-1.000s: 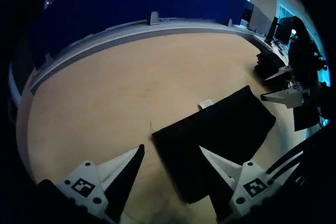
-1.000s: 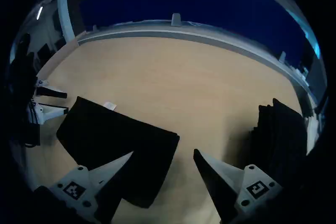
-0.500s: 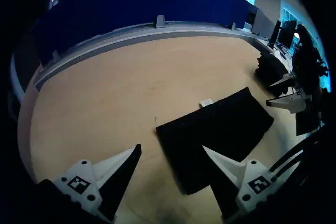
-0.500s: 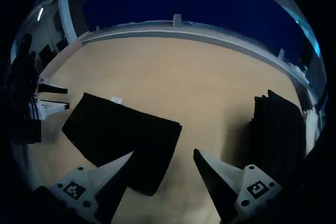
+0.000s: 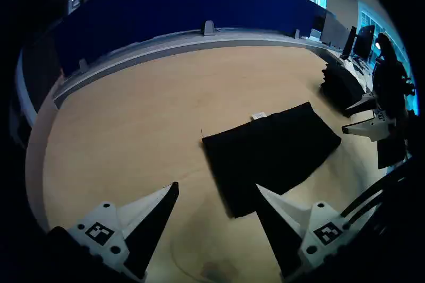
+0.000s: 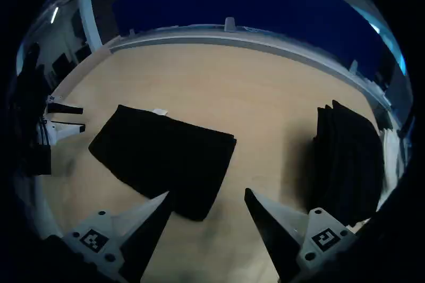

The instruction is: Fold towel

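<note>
A black folded towel (image 5: 268, 153) lies flat on the wooden table, with a small white tag (image 5: 258, 116) at its far edge. In the left gripper view my left gripper (image 5: 215, 198) hangs open above the table, its right fingertip over the towel's near edge. Farther right there, the right gripper (image 5: 366, 116) stands open beside the towel. In the right gripper view the towel (image 6: 164, 153) lies ahead and to the left, and my right gripper (image 6: 207, 200) is open with nothing between its fingers. The left gripper (image 6: 64, 117) stands open at the far left.
A stack of dark folded towels (image 6: 345, 161) sits at the right of the right gripper view, and shows as a dark pile (image 5: 340, 81) in the left gripper view. A blue partition (image 5: 186, 7) and a grey rail (image 5: 175, 44) run along the table's far edge (image 6: 239, 41).
Both grippers have pulled back and up from the towel, which now sits farther ahead in each view. The towel has not moved on the table.
</note>
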Demonstrator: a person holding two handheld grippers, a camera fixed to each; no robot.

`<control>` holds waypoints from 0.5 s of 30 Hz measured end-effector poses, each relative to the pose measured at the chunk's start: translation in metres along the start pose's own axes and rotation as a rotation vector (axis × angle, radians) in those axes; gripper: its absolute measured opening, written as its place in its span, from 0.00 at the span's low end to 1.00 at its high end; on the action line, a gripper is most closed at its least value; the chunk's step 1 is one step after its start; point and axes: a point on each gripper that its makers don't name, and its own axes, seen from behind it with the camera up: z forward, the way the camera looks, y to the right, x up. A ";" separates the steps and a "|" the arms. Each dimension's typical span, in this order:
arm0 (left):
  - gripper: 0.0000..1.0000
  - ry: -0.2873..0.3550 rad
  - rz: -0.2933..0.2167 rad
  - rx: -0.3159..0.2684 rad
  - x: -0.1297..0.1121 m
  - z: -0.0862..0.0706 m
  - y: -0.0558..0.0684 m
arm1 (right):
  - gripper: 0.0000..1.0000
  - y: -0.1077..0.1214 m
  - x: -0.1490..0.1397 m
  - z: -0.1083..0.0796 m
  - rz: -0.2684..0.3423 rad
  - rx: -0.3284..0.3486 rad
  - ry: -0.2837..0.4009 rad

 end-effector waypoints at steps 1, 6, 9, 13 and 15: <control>0.98 -0.001 -0.001 0.001 -0.002 -0.001 0.000 | 1.00 0.000 -0.001 -0.001 -0.002 -0.001 -0.001; 0.98 0.000 -0.006 0.015 -0.008 -0.003 -0.003 | 1.00 0.001 -0.005 -0.002 -0.013 0.001 -0.008; 0.98 0.005 -0.015 0.027 -0.011 -0.007 -0.005 | 1.00 -0.002 -0.008 -0.004 -0.032 0.012 -0.016; 0.98 0.011 -0.035 0.050 -0.016 -0.018 -0.010 | 1.00 -0.004 -0.015 -0.005 -0.077 0.025 -0.035; 0.97 0.012 -0.047 0.065 -0.020 -0.024 -0.013 | 1.00 -0.006 -0.019 -0.004 -0.100 0.037 -0.049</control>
